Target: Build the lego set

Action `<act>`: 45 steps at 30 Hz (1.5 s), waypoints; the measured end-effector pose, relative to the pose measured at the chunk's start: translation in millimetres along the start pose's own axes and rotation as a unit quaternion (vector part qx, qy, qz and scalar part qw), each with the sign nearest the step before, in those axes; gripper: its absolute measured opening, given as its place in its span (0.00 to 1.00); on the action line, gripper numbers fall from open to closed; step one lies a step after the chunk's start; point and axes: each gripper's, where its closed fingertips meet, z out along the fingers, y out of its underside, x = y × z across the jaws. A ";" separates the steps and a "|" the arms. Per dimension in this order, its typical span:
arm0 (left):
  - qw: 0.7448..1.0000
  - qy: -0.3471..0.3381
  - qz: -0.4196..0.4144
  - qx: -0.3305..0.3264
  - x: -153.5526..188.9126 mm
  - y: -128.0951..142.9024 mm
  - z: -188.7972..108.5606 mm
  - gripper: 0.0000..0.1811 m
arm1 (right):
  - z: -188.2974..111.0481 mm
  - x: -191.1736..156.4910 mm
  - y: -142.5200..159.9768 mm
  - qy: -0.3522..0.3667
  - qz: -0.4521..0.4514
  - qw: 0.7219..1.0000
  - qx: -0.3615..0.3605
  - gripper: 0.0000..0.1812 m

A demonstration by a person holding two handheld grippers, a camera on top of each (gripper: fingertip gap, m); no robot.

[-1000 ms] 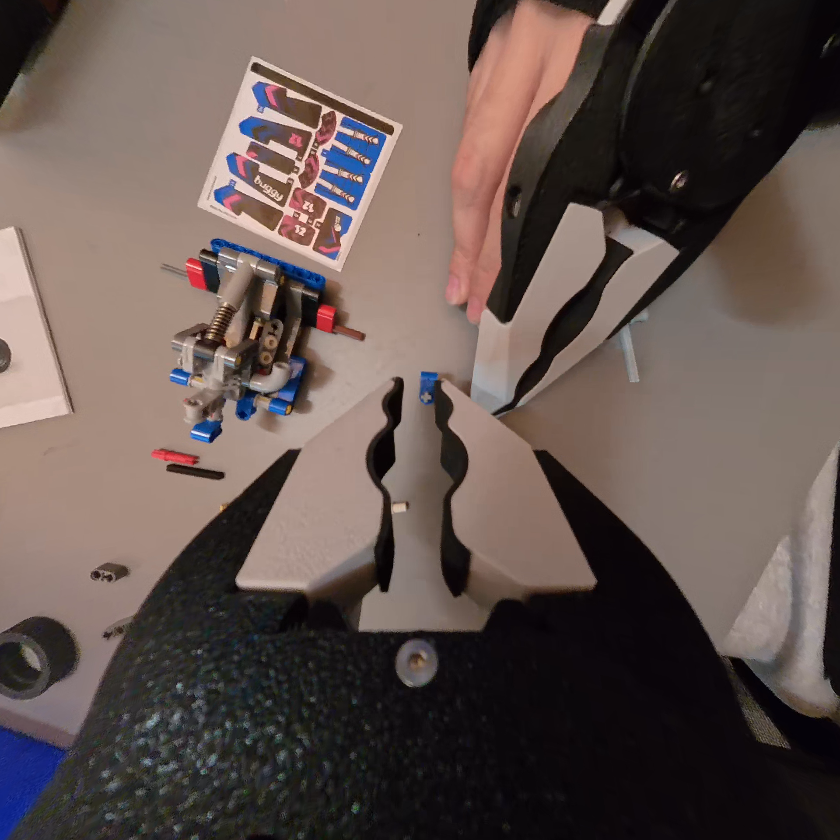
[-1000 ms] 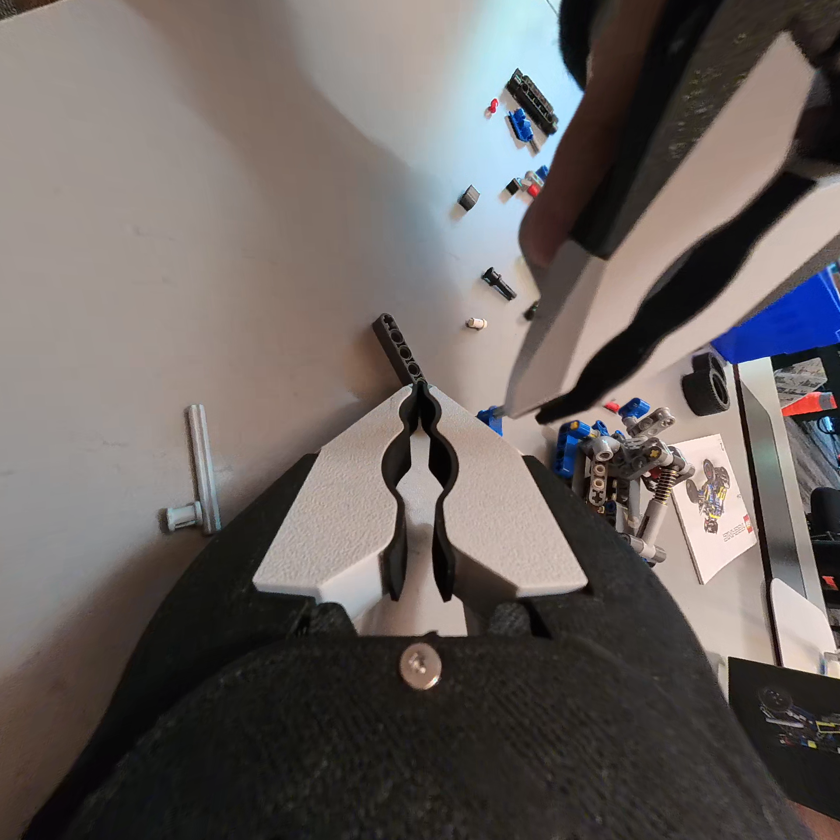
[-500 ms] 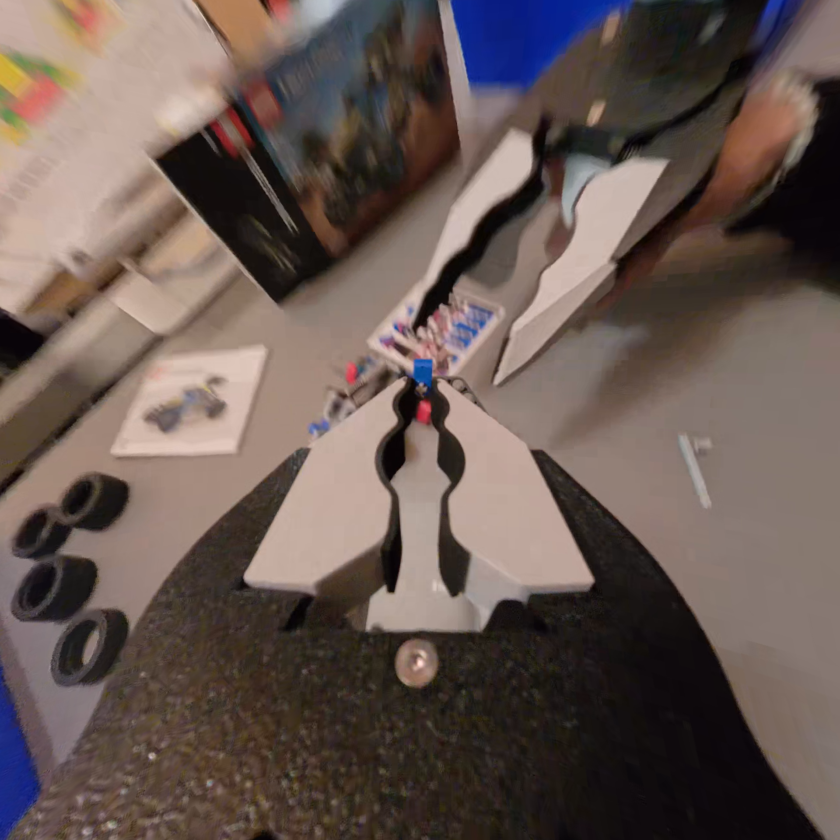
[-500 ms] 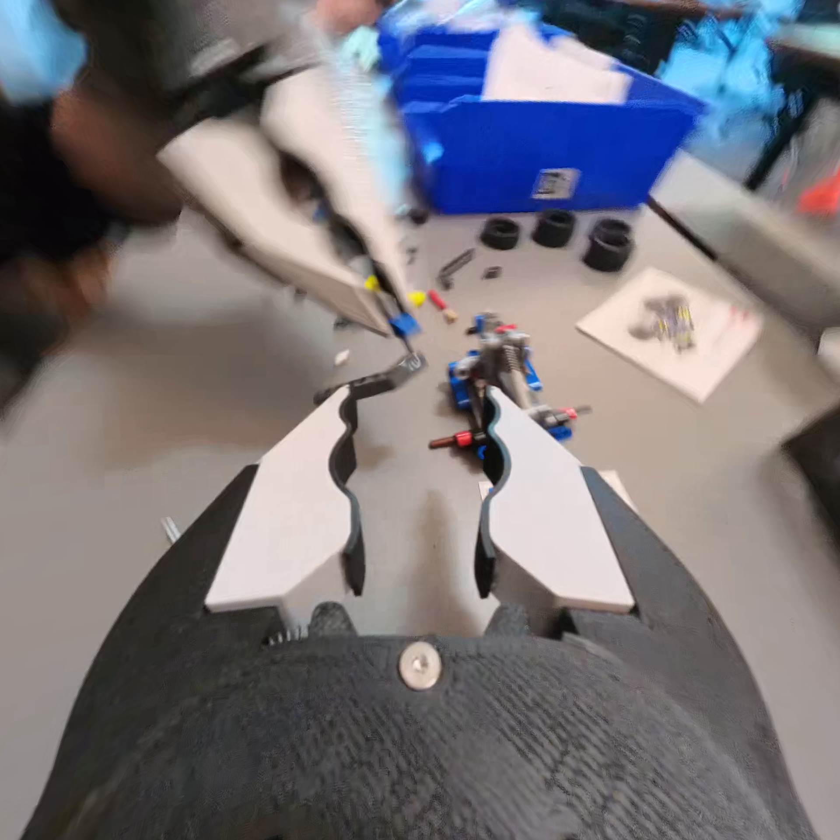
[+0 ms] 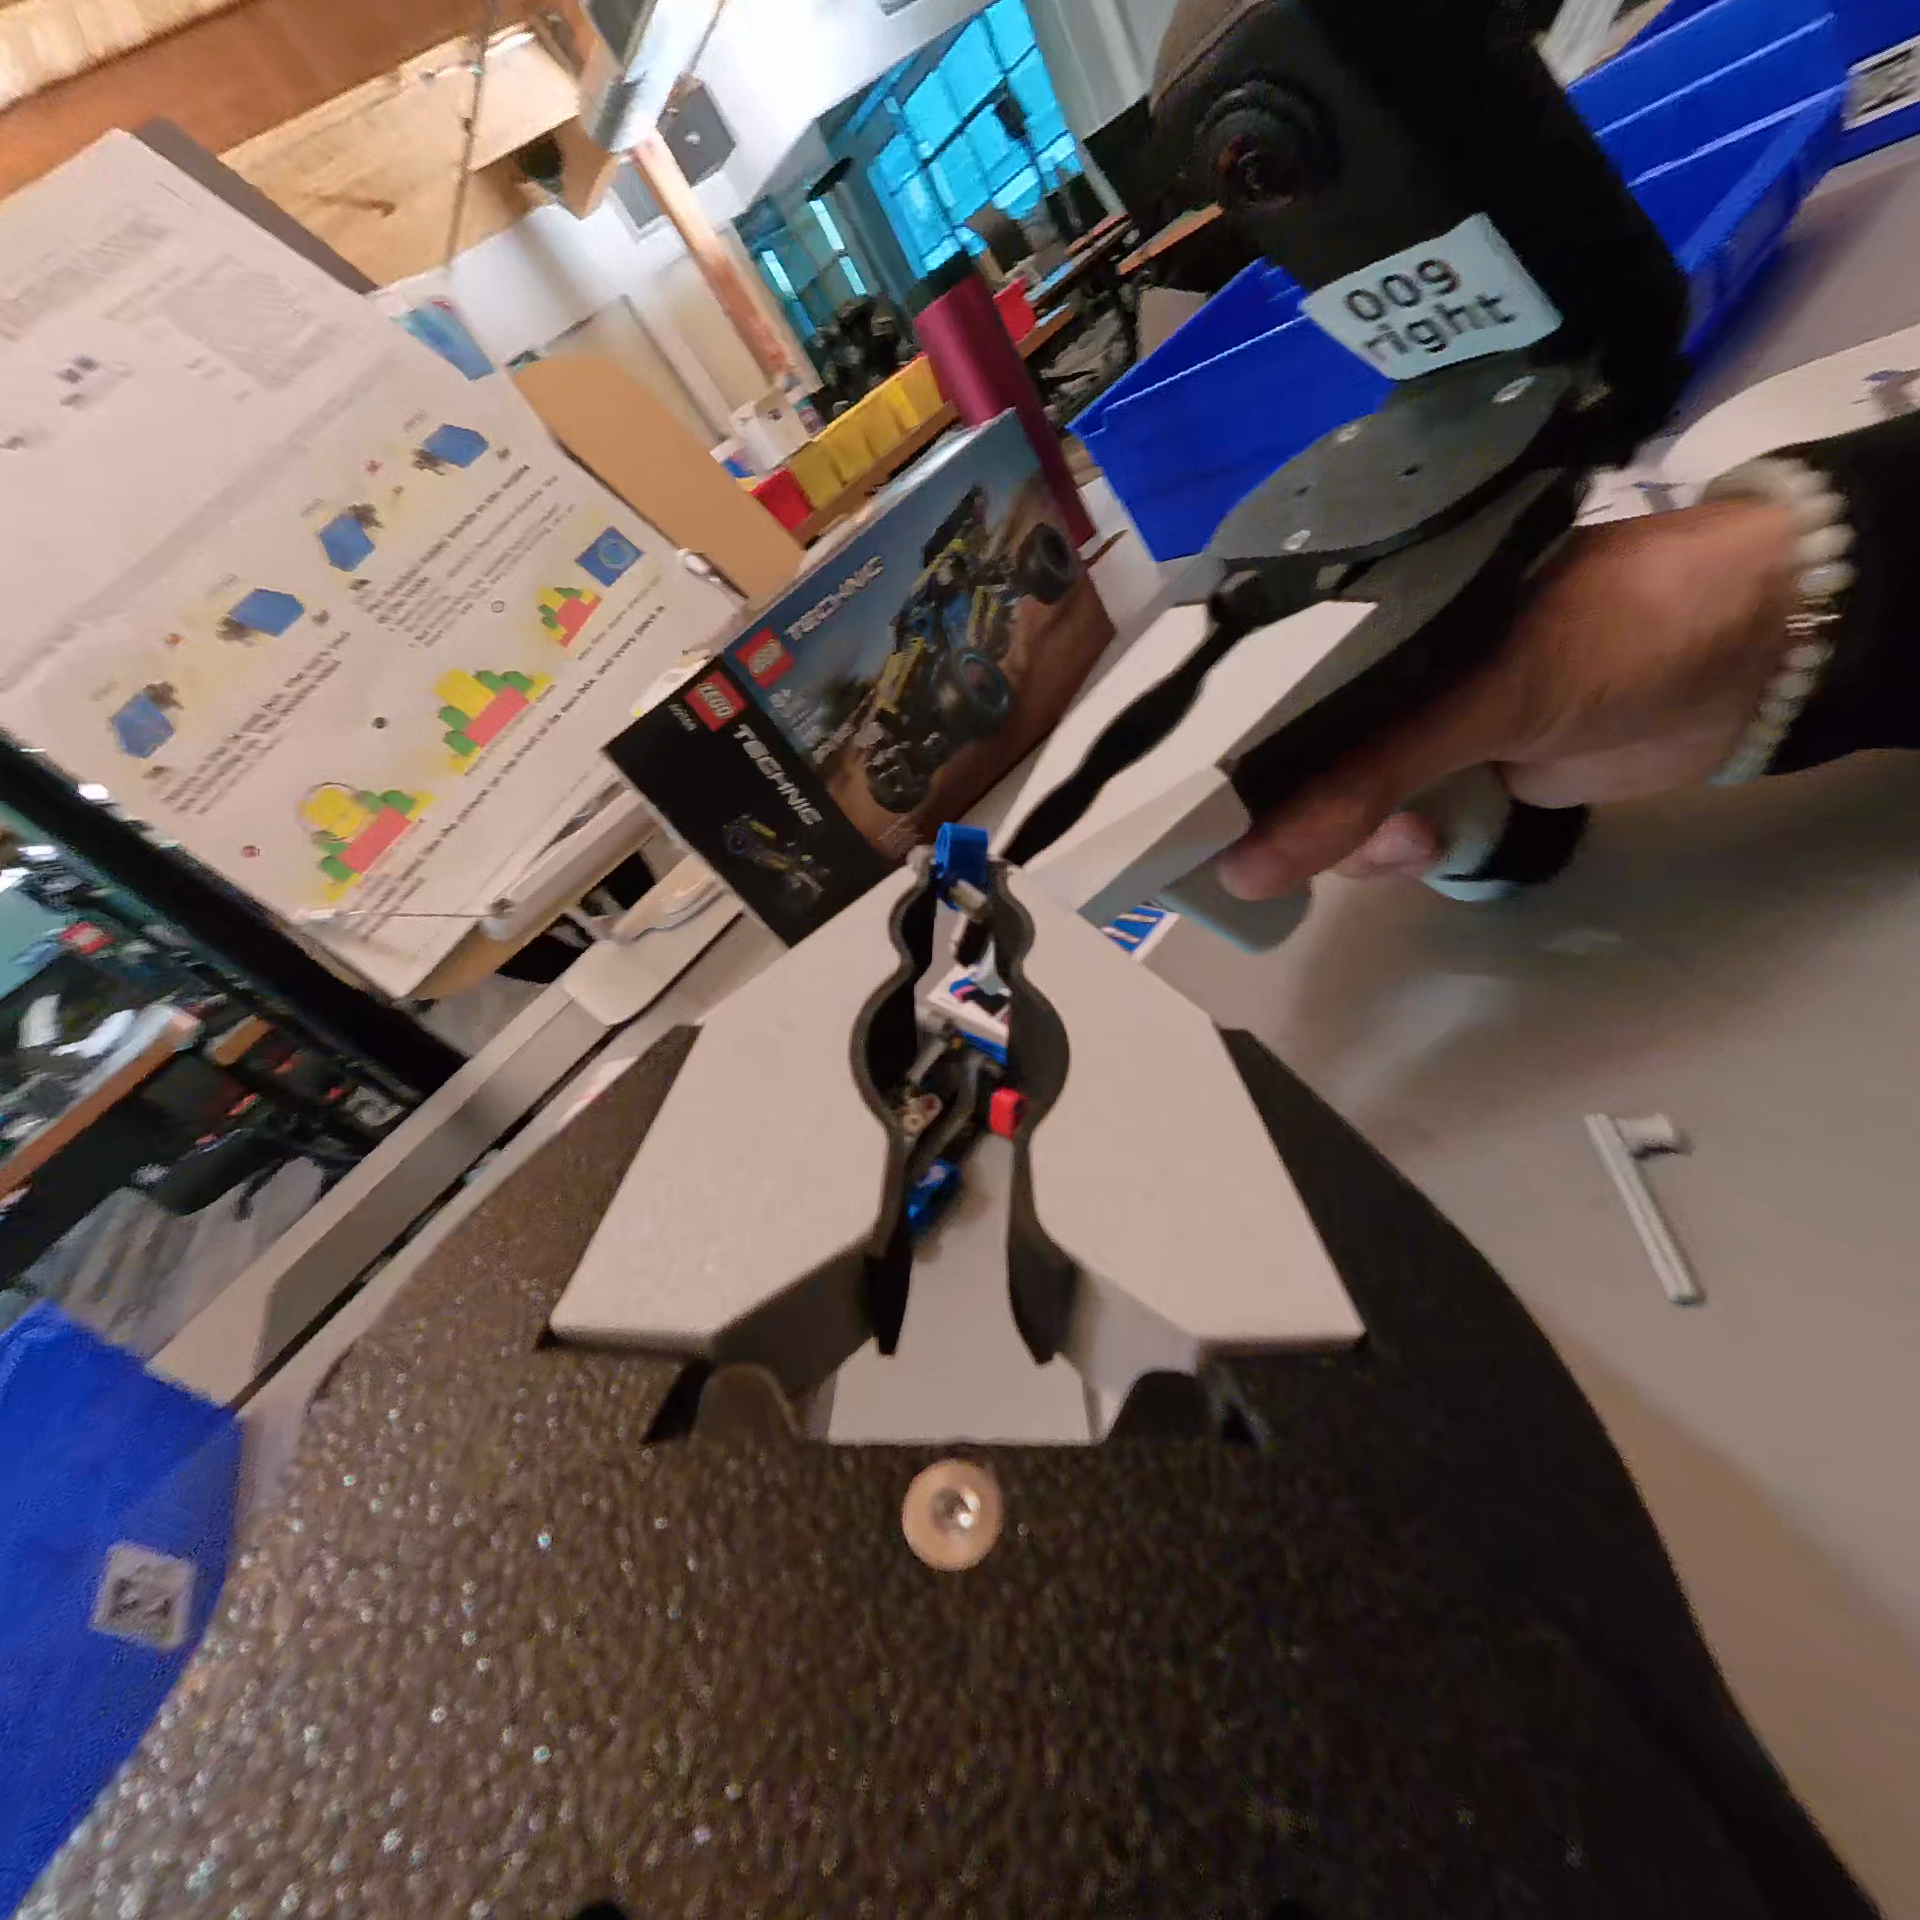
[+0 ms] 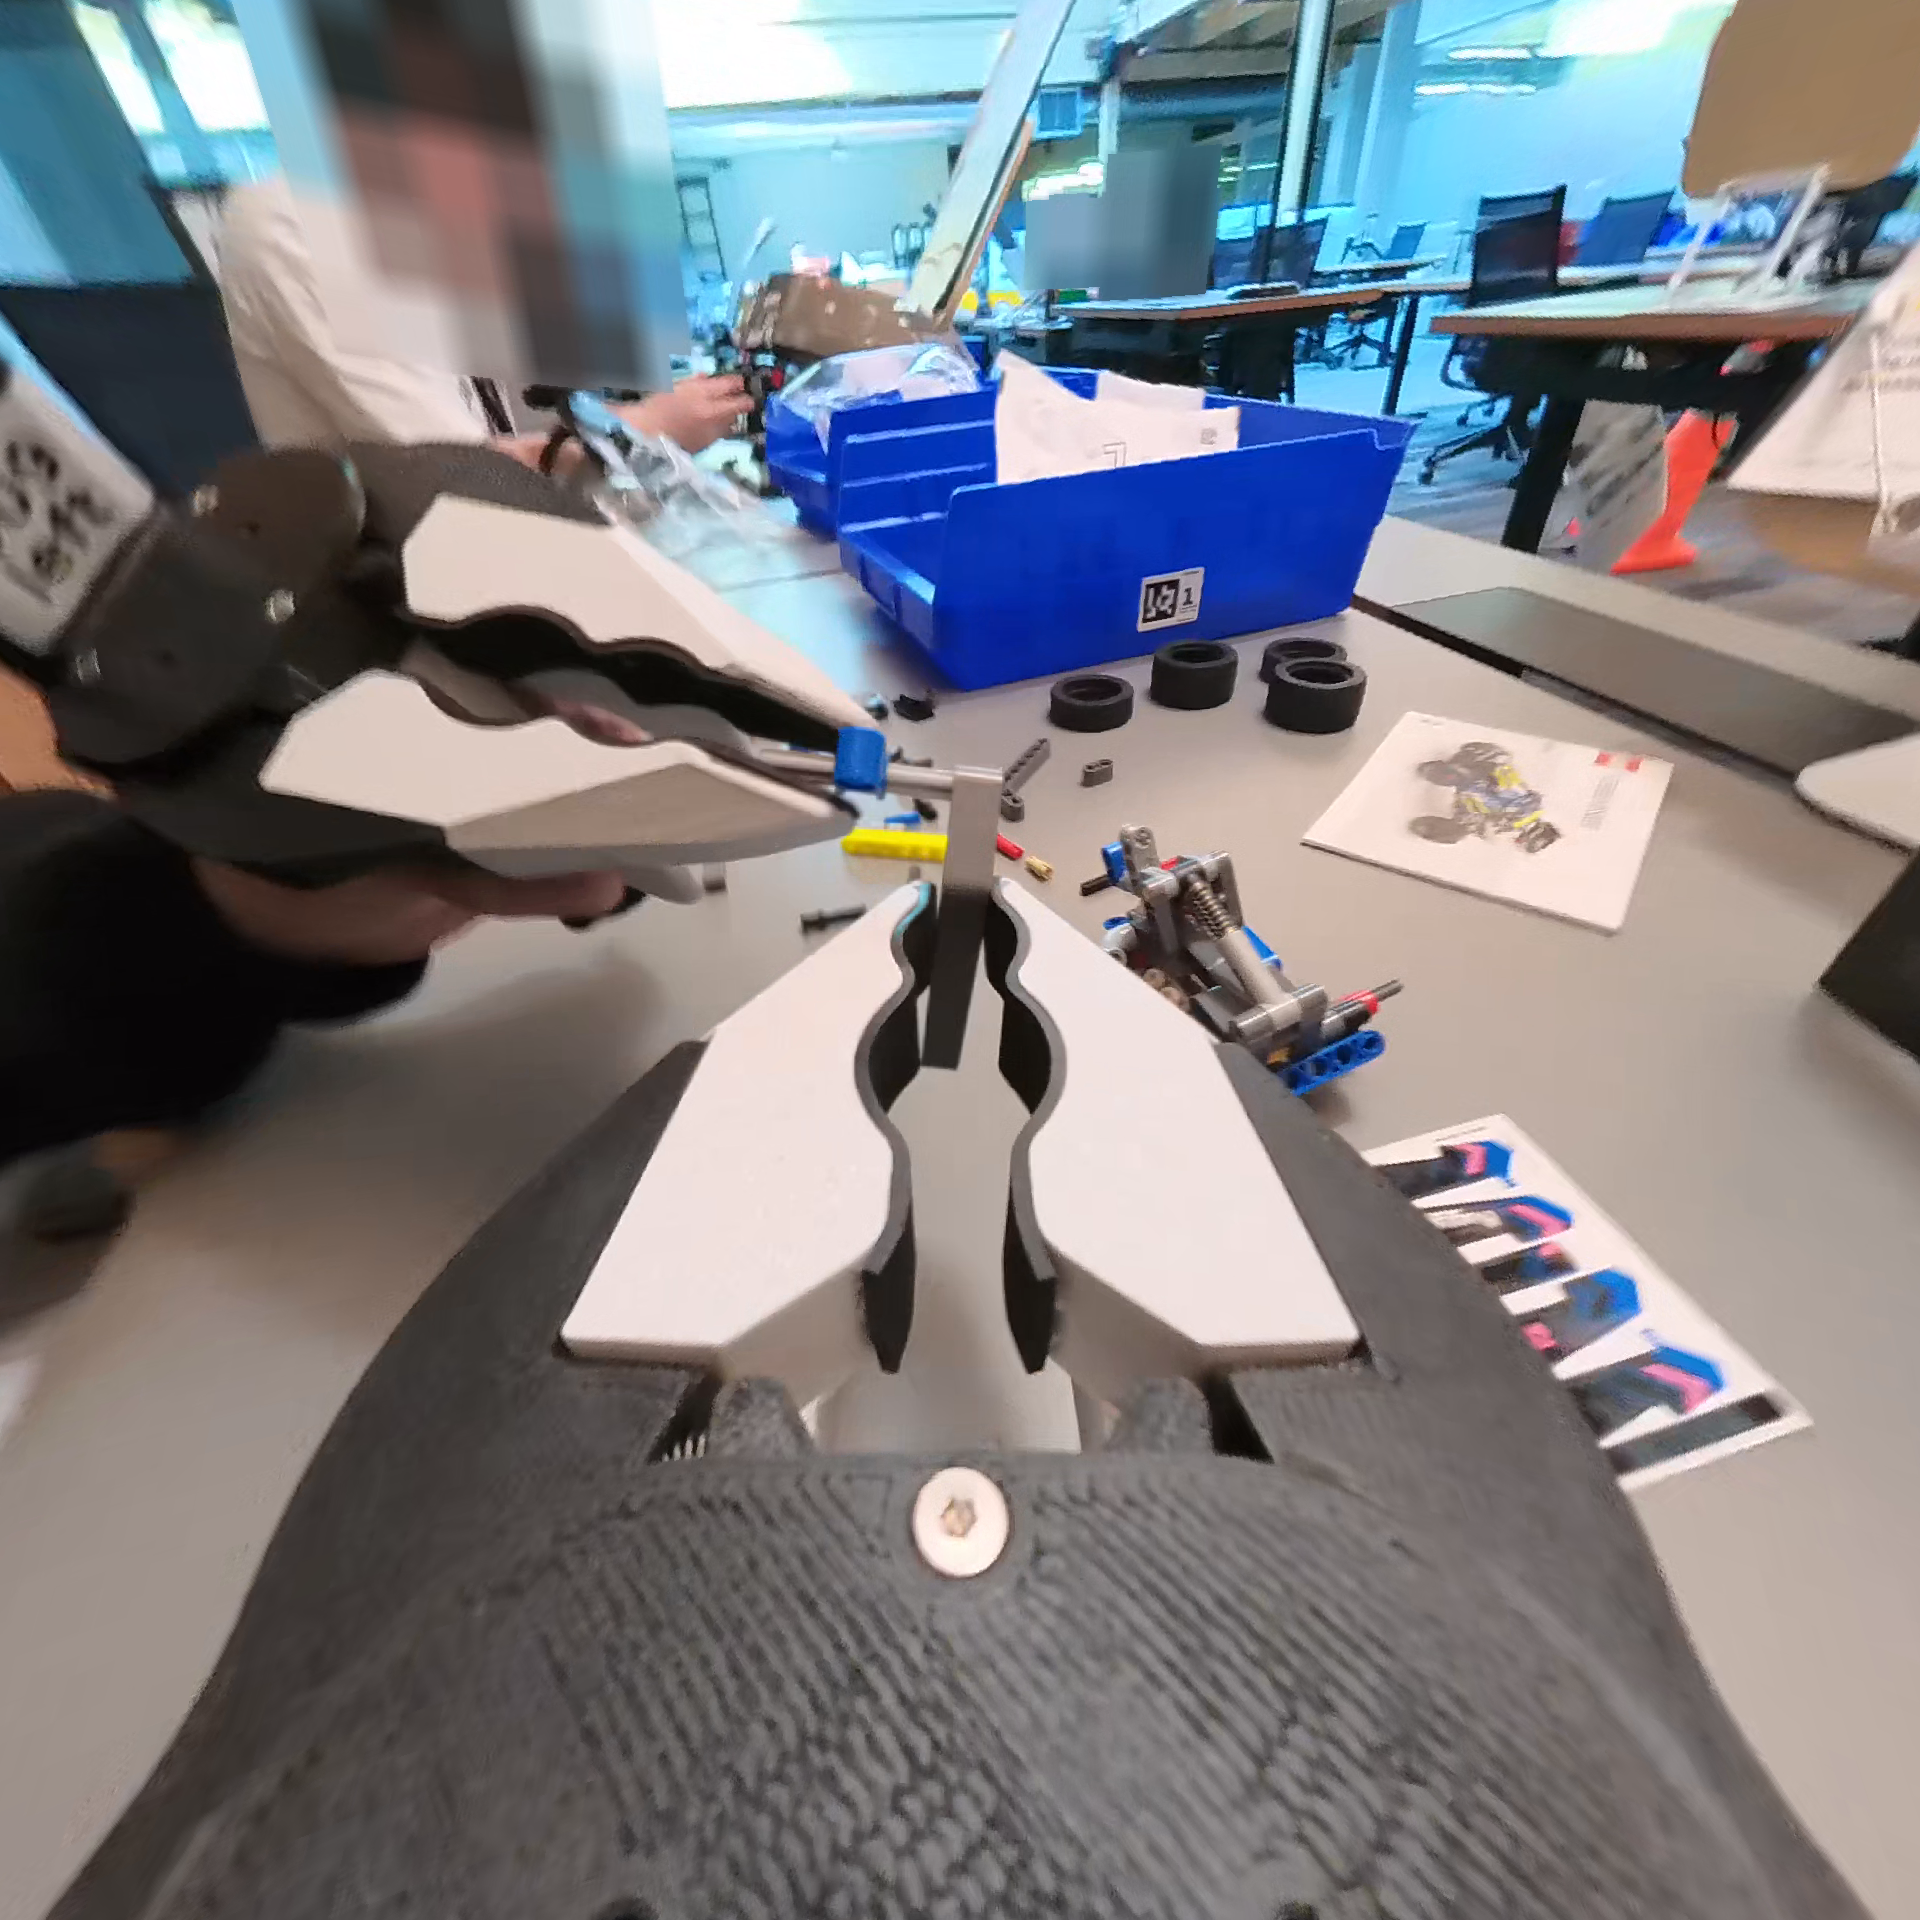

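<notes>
Left gripper (image 6: 847, 774) clamped on a small blue piece (image 6: 860, 758) carrying a pale pin, raised above the grey table (image 6: 1558, 1091); right gripper (image 6: 954, 896) closed on a dark grey beam (image 6: 961, 904) standing upright, its top end right beside the pin tip; partly built chassis (image 6: 1216, 961) lying on the table at 2 o'clock of the right gripper; sticker sheet (image 6: 1579, 1288) at 4 o'clock; four black tyres (image 6: 1195, 675) and blue bin (image 6: 1091, 551) toward 12 o'clock; loose light grey piece (image 5: 1642, 1195) at 3 o'clock in the left wrist view.

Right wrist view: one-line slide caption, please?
Right tongs grip a dark grey beam while left tongs bring a small blue connector to it.
</notes>
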 end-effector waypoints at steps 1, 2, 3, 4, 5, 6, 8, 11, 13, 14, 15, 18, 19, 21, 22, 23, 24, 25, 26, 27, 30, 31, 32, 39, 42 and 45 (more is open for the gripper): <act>1.000 0.023 -0.011 0.003 5.0 -0.8 -1.5 0.06 | -1.3 0.8 -0.4 -0.003 -0.022 1.000 0.001 0.03; 0.999 0.043 -0.028 0.004 8.4 -1.3 -3.3 0.09 | -3.0 2.8 -0.7 0.000 -0.047 0.999 0.003 0.03; 0.997 0.061 -0.042 0.003 11.2 -1.5 -5.3 0.13 | -4.0 2.7 1.0 -0.002 -0.071 0.997 -0.002 0.03; 0.996 0.079 -0.050 0.002 14.2 -1.5 -7.6 0.16 | -3.9 -1.7 4.1 -0.019 -0.094 0.995 -0.010 0.03; 0.994 0.098 -0.053 0.000 17.8 -0.9 -9.9 0.19 | -3.4 -5.1 8.1 -0.030 -0.116 0.993 -0.021 0.03; 0.992 0.115 -0.051 -0.005 21.8 0.7 -11.7 0.22 | -3.0 -7.6 11.4 -0.036 -0.140 0.989 -0.031 0.03; 0.989 0.139 -0.036 -0.024 28.4 8.5 -13.7 0.29 | -3.4 -13.9 14.7 -0.053 -0.193 0.979 -0.032 0.03; 0.987 0.152 -0.011 -0.042 35.8 20.1 -14.5 0.37 | -6.6 -9.7 15.8 -0.044 -0.249 0.967 -0.038 0.03; 0.989 0.142 0.011 -0.050 37.3 28.1 -13.1 0.36 | -9.9 -7.6 10.6 -0.027 -0.293 0.955 -0.030 0.03; 0.989 0.132 0.031 -0.060 36.3 33.7 -12.1 0.35 | -10.9 -7.9 10.9 -0.023 -0.317 0.948 -0.034 0.03; 0.988 0.122 0.053 -0.073 35.2 39.7 -11.3 0.35 | -10.7 -6.0 13.1 -0.012 -0.341 0.939 -0.045 0.03; 0.985 0.111 0.103 -0.087 36.8 49.1 -10.8 0.35 | -7.3 -1.6 24.8 0.018 -0.436 0.895 -0.085 0.03; 0.984 0.108 0.113 -0.087 37.3 50.6 -11.3 0.35 | -5.4 -2.0 26.5 0.027 -0.460 0.883 -0.091 0.03; 0.981 0.117 0.129 -0.092 41.2 55.4 -14.5 0.34 | -1.3 -5.3 30.1 0.033 -0.497 0.861 -0.099 0.03; 0.978 0.123 0.132 -0.100 42.6 59.2 -17.0 0.34 | 0.1 -4.6 32.0 0.042 -0.519 0.847 -0.108 0.03; 0.978 0.128 0.126 -0.109 42.8 62.4 -19.9 0.33 | 0.8 -2.9 32.4 0.055 -0.548 0.826 -0.116 0.03; 0.978 0.136 0.109 -0.110 43.4 62.5 -23.5 0.30 | 1.5 -3.2 33.9 0.060 -0.570 0.810 -0.121 0.03; 0.981 0.144 0.084 -0.100 43.8 58.6 -26.6 0.27 | 2.8 -4.3 35.6 0.061 -0.579 0.804 -0.123 0.03; 0.984 0.150 0.055 -0.083 43.3 52.8 -29.1 0.22 | 4.6 -5.7 37.4 0.061 -0.582 0.802 -0.121 0.03; 0.985 0.153 0.027 -0.072 41.3 48.2 -30.6 0.19 | 6.8 -7.5 40.8 0.054 -0.586 0.799 -0.123 0.03; 0.981 0.166 -0.048 -0.087 35.1 49.4 -30.7 0.17 | 12.0 -6.6 48.9 0.050 -0.607 0.781 -0.137 0.03; 0.978 0.171 -0.066 -0.097 33.6 51.7 -29.6 0.16 | 13.3 -7.4 50.2 0.049 -0.616 0.774 -0.138 0.03; 0.976 0.172 -0.083 -0.107 31.0 54.7 -28.2 0.16 | 14.4 -8.5 51.8 0.049 -0.622 0.769 -0.140 0.03; 0.947 0.223 -0.145 -0.178 36.9 75.2 -26.4 0.06 | 20.4 -13.0 63.4 0.063 -0.685 0.711 -0.149 0.03; 0.939 0.236 -0.139 -0.209 42.2 83.4 -25.5 0.06 | 21.8 -15.2 63.3 0.064 -0.689 0.708 -0.143 0.03; 0.936 0.245 -0.137 -0.210 43.5 82.7 -24.8 0.03 | 21.3 -14.6 63.4 0.067 -0.698 0.698 -0.143 0.03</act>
